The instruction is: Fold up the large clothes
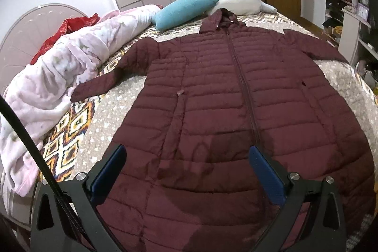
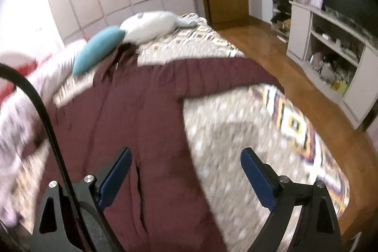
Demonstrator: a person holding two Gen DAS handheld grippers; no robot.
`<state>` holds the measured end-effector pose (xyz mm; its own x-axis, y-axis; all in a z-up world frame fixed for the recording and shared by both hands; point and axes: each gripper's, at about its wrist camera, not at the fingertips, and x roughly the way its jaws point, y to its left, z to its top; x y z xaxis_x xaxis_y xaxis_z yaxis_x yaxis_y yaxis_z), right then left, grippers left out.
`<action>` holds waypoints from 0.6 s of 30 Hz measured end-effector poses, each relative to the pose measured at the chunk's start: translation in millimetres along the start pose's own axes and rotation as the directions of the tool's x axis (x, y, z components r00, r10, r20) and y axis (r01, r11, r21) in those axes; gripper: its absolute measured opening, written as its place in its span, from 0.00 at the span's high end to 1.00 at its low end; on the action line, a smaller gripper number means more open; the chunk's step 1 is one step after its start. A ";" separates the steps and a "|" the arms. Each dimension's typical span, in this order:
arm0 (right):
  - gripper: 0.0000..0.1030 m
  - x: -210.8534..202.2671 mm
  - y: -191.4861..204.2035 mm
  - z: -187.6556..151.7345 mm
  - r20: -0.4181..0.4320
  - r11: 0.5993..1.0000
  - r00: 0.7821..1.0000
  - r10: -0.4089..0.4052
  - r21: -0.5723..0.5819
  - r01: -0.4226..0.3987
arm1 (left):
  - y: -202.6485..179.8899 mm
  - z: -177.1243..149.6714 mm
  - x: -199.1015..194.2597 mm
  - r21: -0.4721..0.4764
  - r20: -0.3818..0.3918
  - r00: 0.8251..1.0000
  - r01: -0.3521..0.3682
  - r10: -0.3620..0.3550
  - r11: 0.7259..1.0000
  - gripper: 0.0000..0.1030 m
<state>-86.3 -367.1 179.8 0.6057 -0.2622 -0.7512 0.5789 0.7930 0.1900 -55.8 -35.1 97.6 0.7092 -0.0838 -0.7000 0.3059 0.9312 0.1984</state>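
A long maroon quilted coat (image 1: 224, 91) lies flat and zipped on the bed, hood toward the pillows, both sleeves spread out. My left gripper (image 1: 186, 157) is open and empty above the coat's lower front, near the zip. In the blurred right wrist view the coat (image 2: 132, 115) lies to the left, its right sleeve (image 2: 219, 79) reaching toward the bed's edge. My right gripper (image 2: 185, 164) is open and empty above the coat's right side edge and the bedspread.
The patterned bedspread (image 1: 70, 134) covers the bed. A rumpled pink blanket (image 1: 59, 72) lies along the left. A teal pillow (image 1: 184, 8) and a white pillow (image 1: 236, 1) sit at the far end. A white shelf unit (image 2: 330, 51) stands across the wooden floor (image 2: 271, 44).
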 end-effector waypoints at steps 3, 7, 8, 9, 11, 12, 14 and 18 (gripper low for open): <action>0.07 1.7 -36.6 63.6 0.006 0.990 0.998 0.068 0.123 -0.069 | 6.1 5.4 0.5 -0.009 0.003 1.000 0.010 -0.009 1.000 0.00; 0.12 29.7 -94.1 119.0 0.046 0.938 0.983 0.181 0.292 -0.186 | 9.2 9.9 2.6 -0.004 0.014 1.000 0.024 -0.024 1.000 0.00; 0.14 39.9 -108.2 125.6 0.044 0.926 0.984 0.171 0.335 -0.176 | 9.9 11.0 3.0 0.000 0.019 0.999 0.029 -0.029 1.000 0.00; 0.19 51.9 -123.5 129.8 0.044 0.913 0.987 0.153 0.377 -0.158 | 10.6 12.3 4.2 0.003 0.022 0.999 0.033 -0.033 0.999 0.00; 0.31 80.3 -149.8 133.5 0.018 0.891 0.993 0.118 0.439 -0.114 | 13.1 14.9 7.0 0.011 0.027 0.999 0.038 -0.039 0.999 0.00; 0.38 91.5 -160.6 133.5 0.006 0.881 0.994 0.112 0.461 -0.103 | 14.2 16.4 9.6 0.014 0.027 0.999 0.039 -0.039 0.999 0.00; 0.40 124.0 -188.8 127.6 -0.028 0.840 0.993 0.114 0.536 -0.082 | 16.8 19.2 14.2 0.017 0.028 0.999 0.039 -0.039 0.999 0.00; 0.40 180.3 -226.6 116.5 -0.078 0.762 0.989 0.126 0.646 -0.046 | 17.5 26.7 29.2 0.013 0.025 0.999 0.033 -0.033 0.999 0.00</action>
<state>-44.6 -658.2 75.0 0.6294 -0.1167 -0.7682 0.7658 0.2606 0.5879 -12.7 -30.7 99.0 0.7144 -0.1232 -0.6888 0.3373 0.9231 0.1847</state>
